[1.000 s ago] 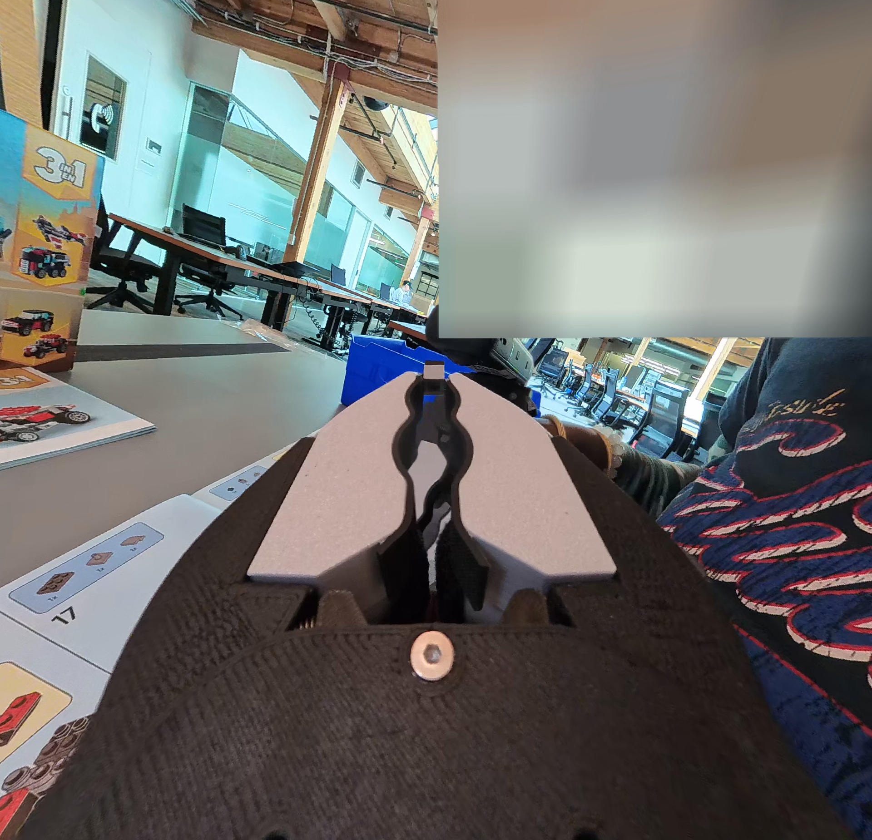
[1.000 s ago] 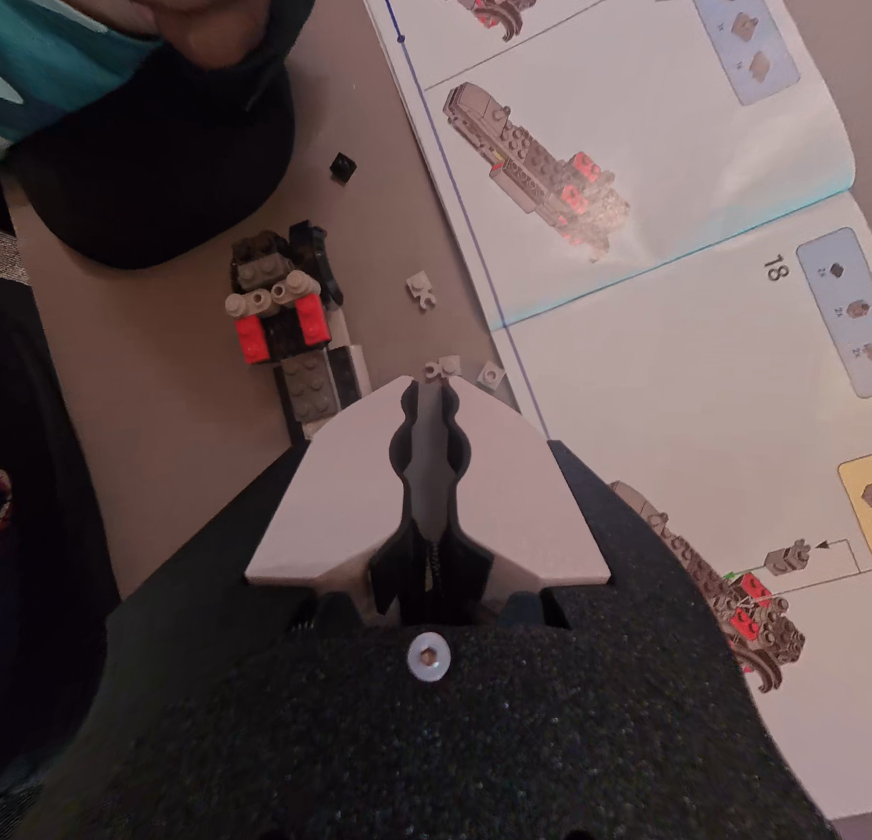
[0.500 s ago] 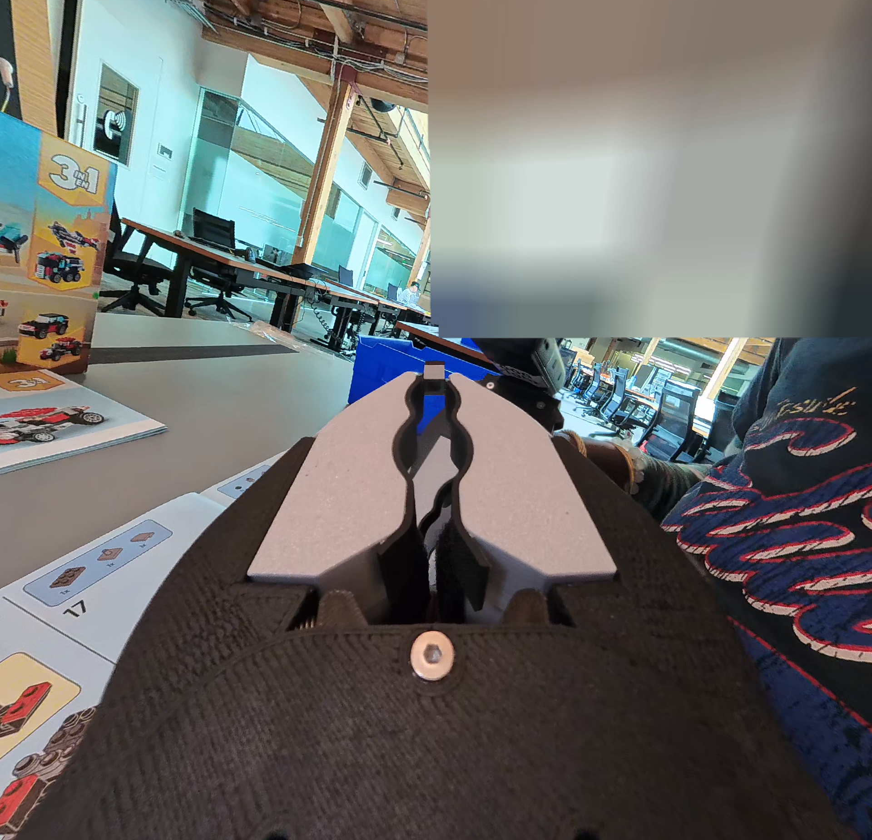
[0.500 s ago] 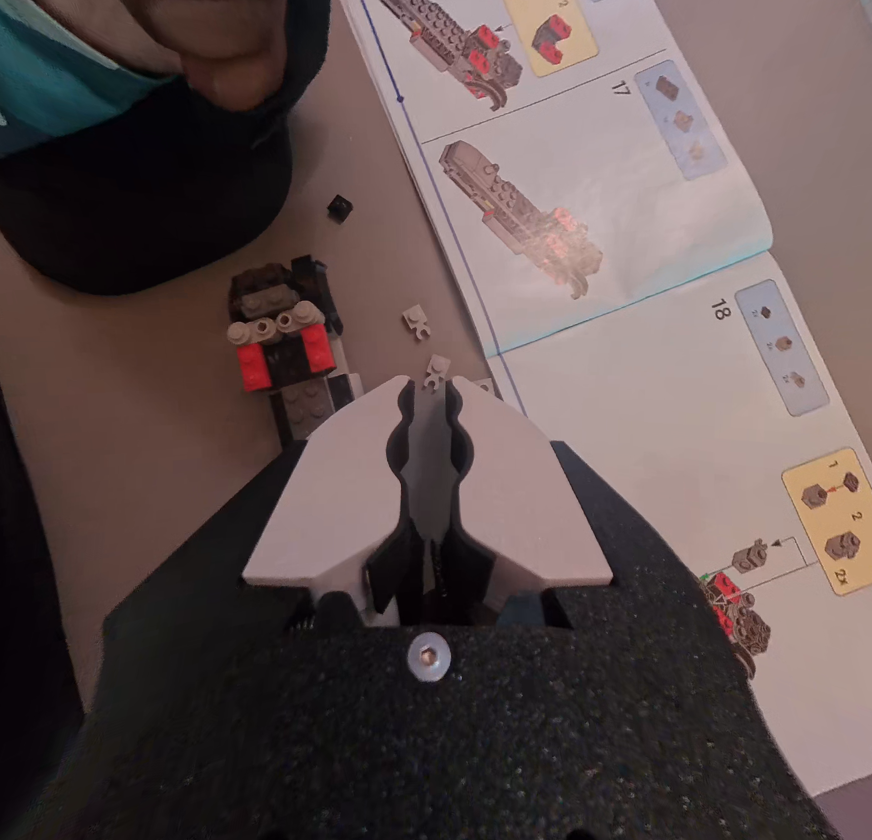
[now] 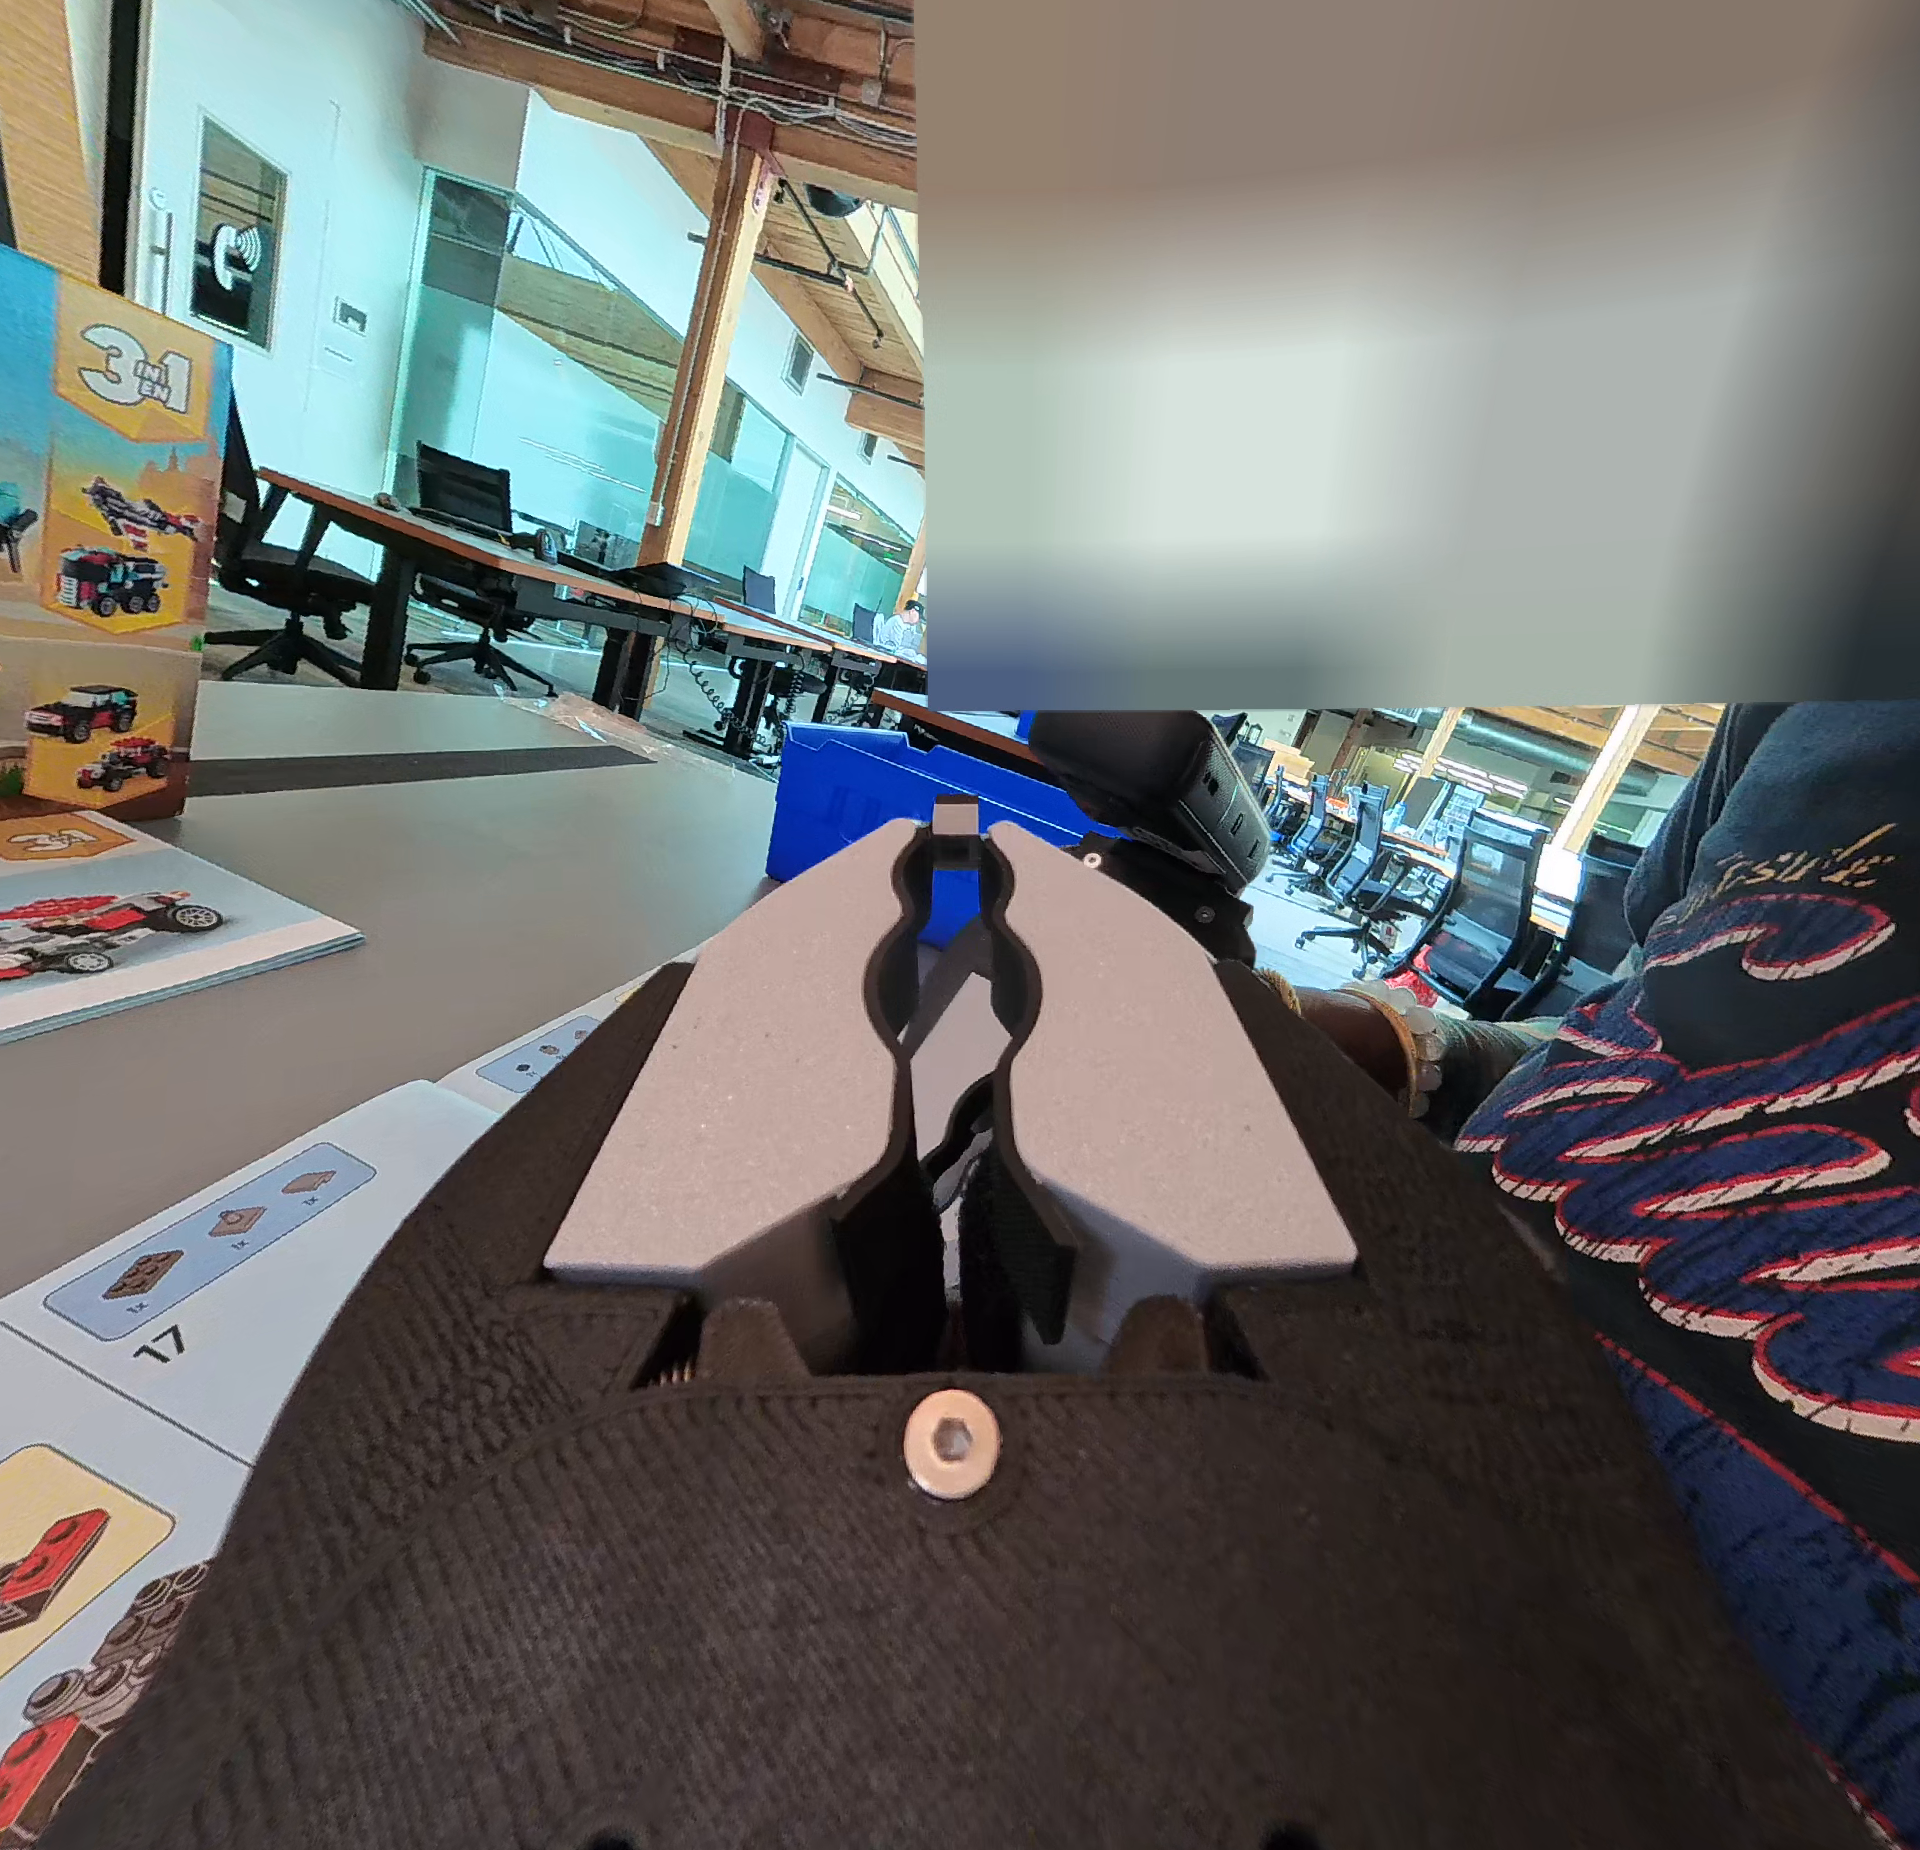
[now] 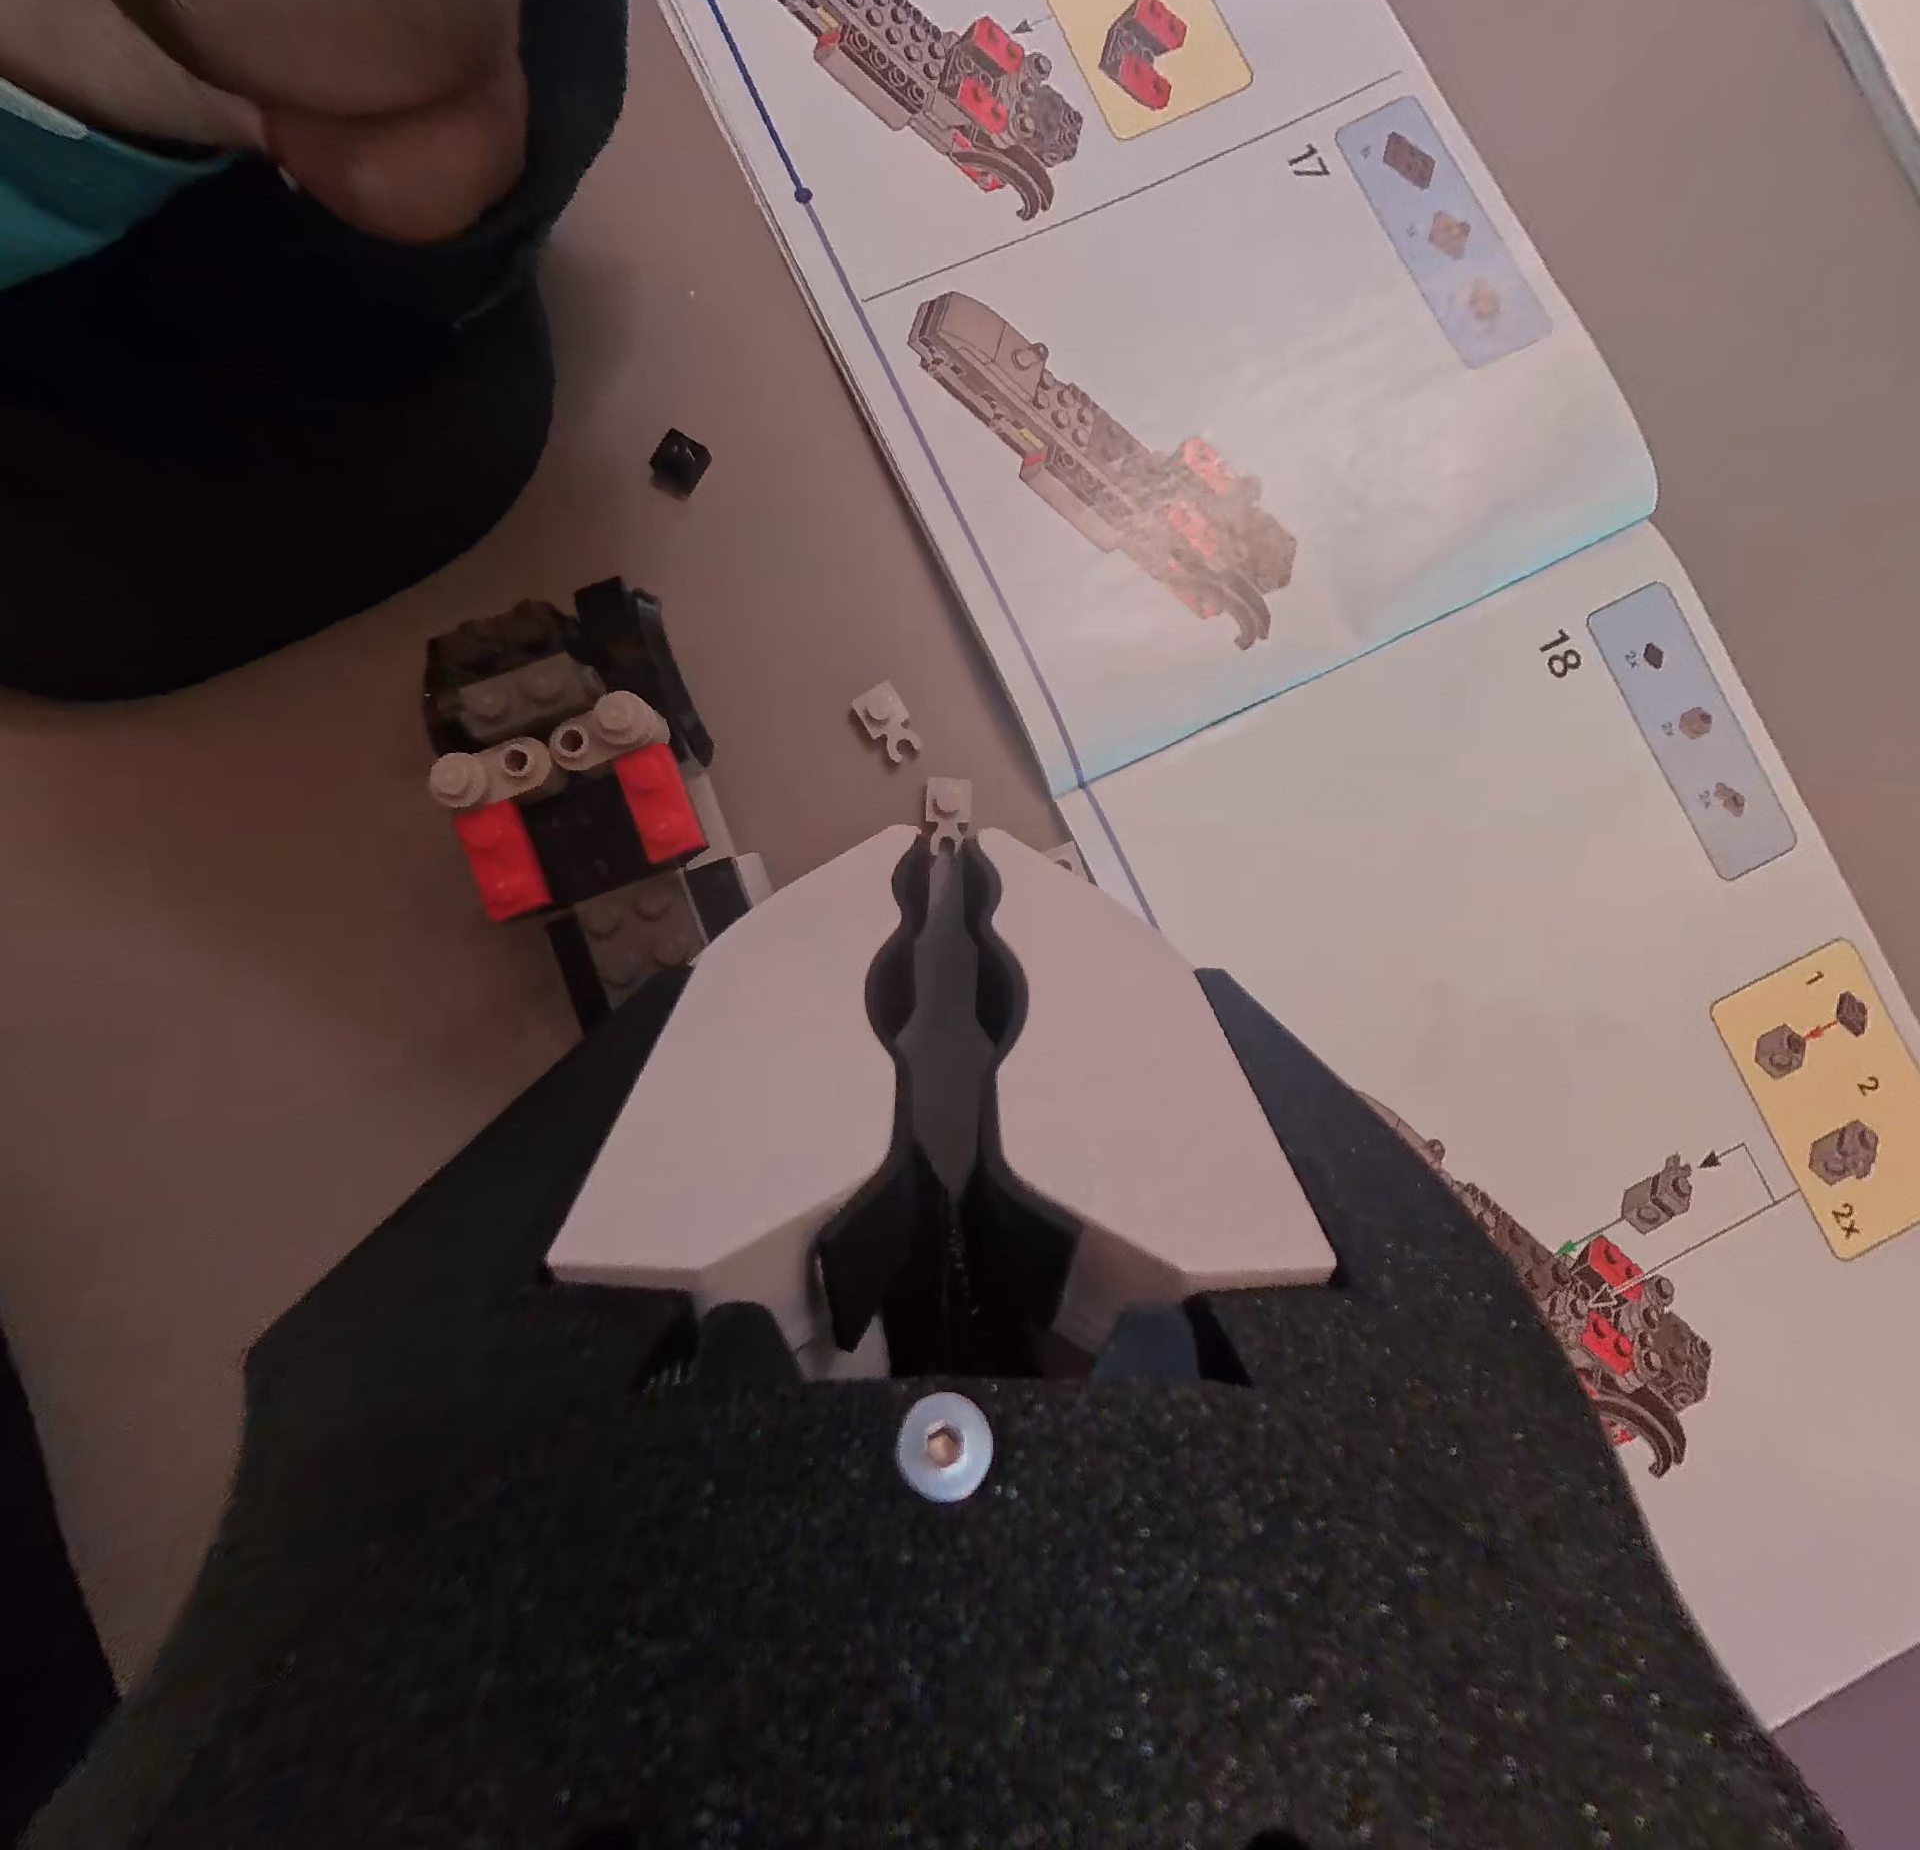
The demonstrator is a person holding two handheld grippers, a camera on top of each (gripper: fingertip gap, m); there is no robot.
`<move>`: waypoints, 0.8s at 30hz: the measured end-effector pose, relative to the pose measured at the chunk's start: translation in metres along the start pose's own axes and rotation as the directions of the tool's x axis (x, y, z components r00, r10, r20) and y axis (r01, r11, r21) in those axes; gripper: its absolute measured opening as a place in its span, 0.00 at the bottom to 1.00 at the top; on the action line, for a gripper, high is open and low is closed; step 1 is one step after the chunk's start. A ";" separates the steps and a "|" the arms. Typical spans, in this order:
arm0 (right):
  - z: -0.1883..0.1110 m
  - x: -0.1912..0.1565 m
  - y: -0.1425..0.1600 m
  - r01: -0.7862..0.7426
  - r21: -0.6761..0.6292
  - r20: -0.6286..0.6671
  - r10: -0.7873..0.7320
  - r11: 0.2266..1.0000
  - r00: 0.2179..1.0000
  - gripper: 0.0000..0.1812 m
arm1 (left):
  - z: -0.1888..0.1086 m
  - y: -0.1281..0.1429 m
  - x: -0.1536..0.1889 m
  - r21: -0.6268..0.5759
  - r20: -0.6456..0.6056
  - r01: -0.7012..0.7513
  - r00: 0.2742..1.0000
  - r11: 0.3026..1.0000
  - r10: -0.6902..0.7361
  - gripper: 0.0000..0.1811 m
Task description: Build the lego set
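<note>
Over the last second the left gripper [image 5: 956, 832] barely shifted; it stayed raised above the surface [image 5: 468, 896], pinching a small light grey piece [image 5: 955, 819] at its very tips, pointed out across the office. To its left stood the set's box [image 5: 104, 574] and a closed booklet [image 5: 145, 927].

The real change was on the right. The right gripper [image 6: 948, 836] had pulled back from the surface, so more of the open instruction booklet [image 6: 1299, 865] came into sight, and a tiny grey clip plate [image 6: 949, 808] was now nipped by its clip end between the nearly closed tips. I judged that piece picked up for the step on the open page.

The half-built black, red and grey model [image 6: 566, 792] lay left of it, its near end hidden behind the gripper. Another clip plate [image 6: 883, 720] and a small black piece [image 6: 681, 462] lay loose near by. What the left piece was, I could not tell.
</note>
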State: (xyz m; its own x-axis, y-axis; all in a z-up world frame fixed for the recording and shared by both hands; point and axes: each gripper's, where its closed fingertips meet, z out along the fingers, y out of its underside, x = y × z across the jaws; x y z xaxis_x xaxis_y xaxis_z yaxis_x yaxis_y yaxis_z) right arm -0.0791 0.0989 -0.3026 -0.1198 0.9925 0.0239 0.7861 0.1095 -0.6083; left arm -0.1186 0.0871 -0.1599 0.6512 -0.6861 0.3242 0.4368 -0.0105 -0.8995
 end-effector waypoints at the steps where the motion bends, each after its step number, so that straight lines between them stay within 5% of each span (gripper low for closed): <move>1: 0.000 0.000 0.000 0.010 0.002 0.009 -0.010 1.000 1.000 0.03 | 0.000 0.000 0.000 -0.001 0.000 -0.001 1.000 1.000 0.001 0.04; 10: -0.017 0.001 -0.003 0.079 0.107 0.113 -0.091 0.991 0.989 0.03 | 0.000 -0.001 0.000 0.005 -0.001 0.002 1.000 1.000 -0.002 0.04; 14: -0.031 0.019 0.031 0.173 -0.050 0.071 -0.169 0.984 0.983 0.03 | 0.001 0.001 0.001 -0.004 -0.003 -0.004 1.000 1.000 0.004 0.04; 18: -0.057 0.039 0.039 0.132 -0.075 0.034 -0.130 0.988 0.991 0.03 | 0.001 0.001 0.001 -0.006 -0.005 -0.006 1.000 1.000 0.006 0.04; 24: -0.108 0.001 0.083 0.013 -0.170 0.096 0.003 0.985 0.995 0.03 | 0.001 0.000 0.002 -0.004 -0.010 -0.005 1.000 1.000 0.004 0.04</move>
State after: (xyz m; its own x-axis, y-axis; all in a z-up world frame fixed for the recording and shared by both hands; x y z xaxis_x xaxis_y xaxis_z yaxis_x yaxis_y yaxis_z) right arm 0.0513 0.1153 -0.2672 -0.1751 0.9831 -0.0542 0.8759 0.1304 -0.4645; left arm -0.1167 0.0863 -0.1594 0.6469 -0.6935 0.3172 0.4311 -0.0105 -0.9022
